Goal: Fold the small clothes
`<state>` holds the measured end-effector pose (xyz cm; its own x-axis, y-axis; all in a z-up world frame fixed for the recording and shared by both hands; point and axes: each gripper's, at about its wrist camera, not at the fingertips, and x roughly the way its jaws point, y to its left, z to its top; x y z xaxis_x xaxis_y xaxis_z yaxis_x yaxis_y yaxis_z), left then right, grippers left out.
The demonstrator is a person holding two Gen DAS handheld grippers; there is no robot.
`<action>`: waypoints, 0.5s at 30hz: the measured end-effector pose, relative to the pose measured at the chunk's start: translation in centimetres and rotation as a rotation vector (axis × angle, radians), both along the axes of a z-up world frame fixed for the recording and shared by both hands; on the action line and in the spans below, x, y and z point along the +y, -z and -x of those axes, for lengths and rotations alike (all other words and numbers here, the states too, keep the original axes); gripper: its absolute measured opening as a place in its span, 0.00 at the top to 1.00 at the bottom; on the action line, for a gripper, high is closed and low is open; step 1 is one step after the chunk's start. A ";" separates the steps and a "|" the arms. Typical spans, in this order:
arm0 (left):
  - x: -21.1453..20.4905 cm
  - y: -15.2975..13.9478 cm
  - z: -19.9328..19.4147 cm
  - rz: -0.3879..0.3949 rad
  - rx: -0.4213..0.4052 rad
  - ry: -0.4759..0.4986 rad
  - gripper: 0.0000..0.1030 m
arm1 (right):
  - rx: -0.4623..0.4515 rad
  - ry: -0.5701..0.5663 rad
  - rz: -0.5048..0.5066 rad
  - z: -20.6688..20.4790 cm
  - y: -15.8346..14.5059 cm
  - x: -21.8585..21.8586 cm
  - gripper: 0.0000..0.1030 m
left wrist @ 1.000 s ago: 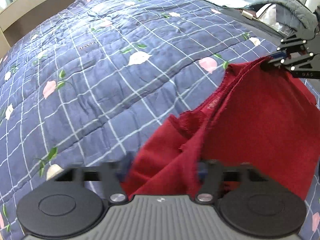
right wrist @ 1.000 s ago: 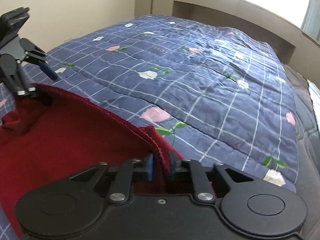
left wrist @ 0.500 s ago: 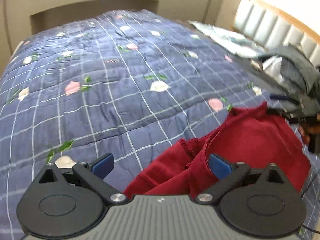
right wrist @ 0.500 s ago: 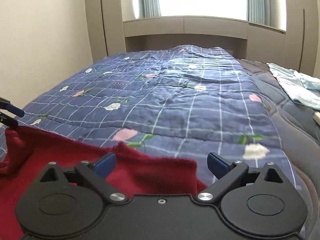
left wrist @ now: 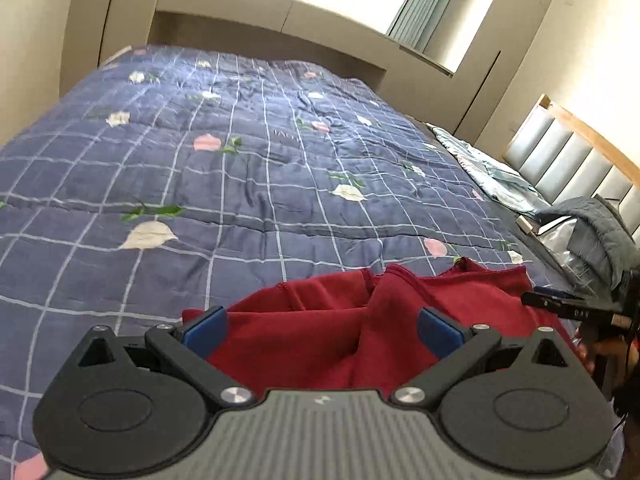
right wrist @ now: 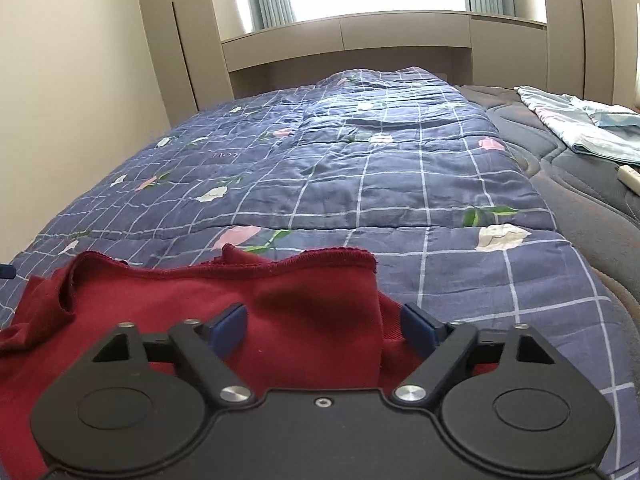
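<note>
Open left tool [left wrist: 320,330] above crumpled red garment [left wrist: 360,320].

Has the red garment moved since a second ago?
Yes. The red garment, earlier held up by both grippers, has dropped flat onto the quilt, lying crumpled before the open right gripper.

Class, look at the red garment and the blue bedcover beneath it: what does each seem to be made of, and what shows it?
Red garment: probably a soft knit such as cotton jersey or fleece; matte, slightly fuzzy, stitched hem, limp folds. Blue bedcover: likely a padded woven quilt; smooth printed flowers and grid lines, puffy creases.
</note>
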<state>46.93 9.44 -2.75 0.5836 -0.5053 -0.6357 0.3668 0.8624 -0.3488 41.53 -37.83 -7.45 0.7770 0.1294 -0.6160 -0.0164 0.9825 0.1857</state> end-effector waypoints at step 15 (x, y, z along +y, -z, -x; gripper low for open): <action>-14.1 3.2 6.1 -0.506 -0.289 0.194 0.10 | -0.006 0.015 0.019 -0.1 0.5 0.5 0.31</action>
